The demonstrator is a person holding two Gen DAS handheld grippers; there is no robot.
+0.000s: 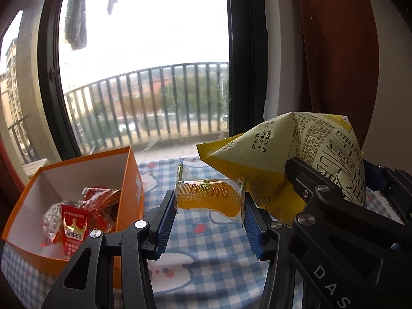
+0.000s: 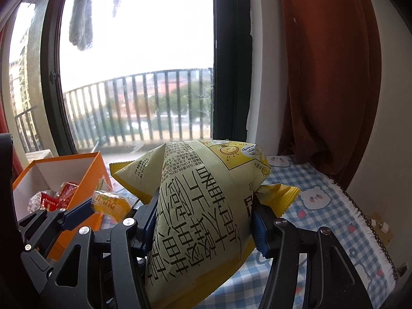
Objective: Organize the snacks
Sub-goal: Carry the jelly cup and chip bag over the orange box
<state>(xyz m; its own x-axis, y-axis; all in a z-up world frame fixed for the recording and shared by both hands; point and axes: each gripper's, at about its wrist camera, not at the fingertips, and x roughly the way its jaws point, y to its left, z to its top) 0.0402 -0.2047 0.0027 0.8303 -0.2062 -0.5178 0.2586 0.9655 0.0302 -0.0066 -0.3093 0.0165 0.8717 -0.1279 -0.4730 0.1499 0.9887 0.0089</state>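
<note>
Puffy yellow snack bag (image 2: 203,219), black print, pinched between jaws.

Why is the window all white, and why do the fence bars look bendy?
In both views daylight overexposes the sky, leaving the window a white glare; the fisheye lens bows the balcony railing and the window frame. In the right wrist view the yellow snack bag stays sharp enough to show its print, while the curtain sits in shade.

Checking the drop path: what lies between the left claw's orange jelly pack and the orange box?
Nothing but bare checked tablecloth, in the left wrist view; the jelly pack hangs beside the orange box.
</note>
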